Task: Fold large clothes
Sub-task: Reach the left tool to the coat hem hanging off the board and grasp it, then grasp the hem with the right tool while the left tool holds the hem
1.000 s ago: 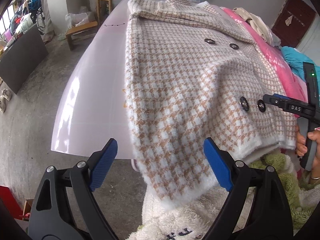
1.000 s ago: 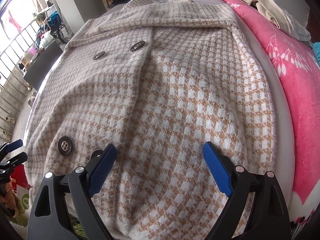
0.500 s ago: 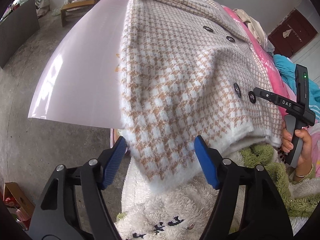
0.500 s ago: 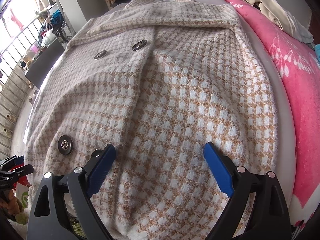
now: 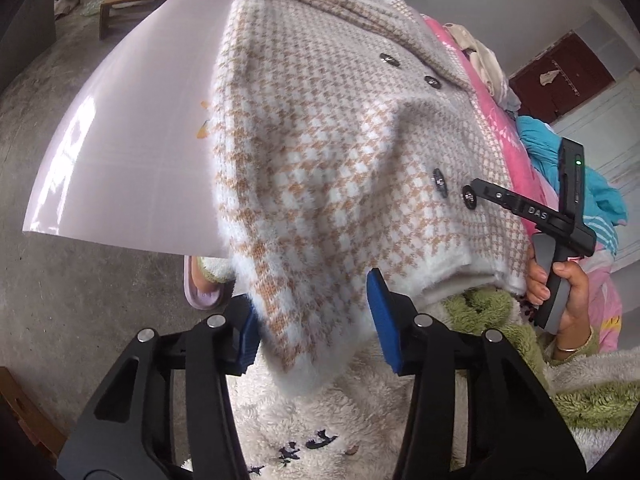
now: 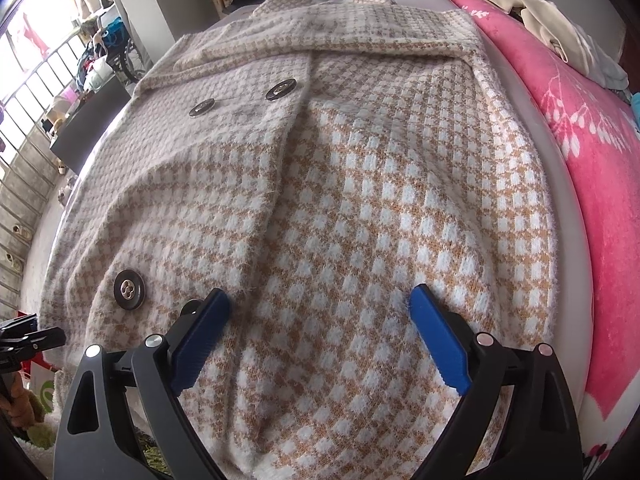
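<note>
Left wrist view: the fuzzy beige-and-white houndstooth coat [image 5: 320, 168] lies lengthwise on the pale pink table [image 5: 140, 128], its hem hanging over the near edge between the wide-open jaws of the left gripper [image 5: 316, 328]. The right gripper [image 6: 320, 332], also wide open, rests over the hem nearer the pink blanket [image 6: 592, 160].

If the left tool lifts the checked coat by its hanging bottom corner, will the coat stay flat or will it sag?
The checked coat will probably sag: its corner already droops off the table between the left tool's open blue fingers. It looks thick and fuzzy, so likely rather heavy and not slippery. Its soft wrinkles suggest it will follow the pull slowly.
</note>
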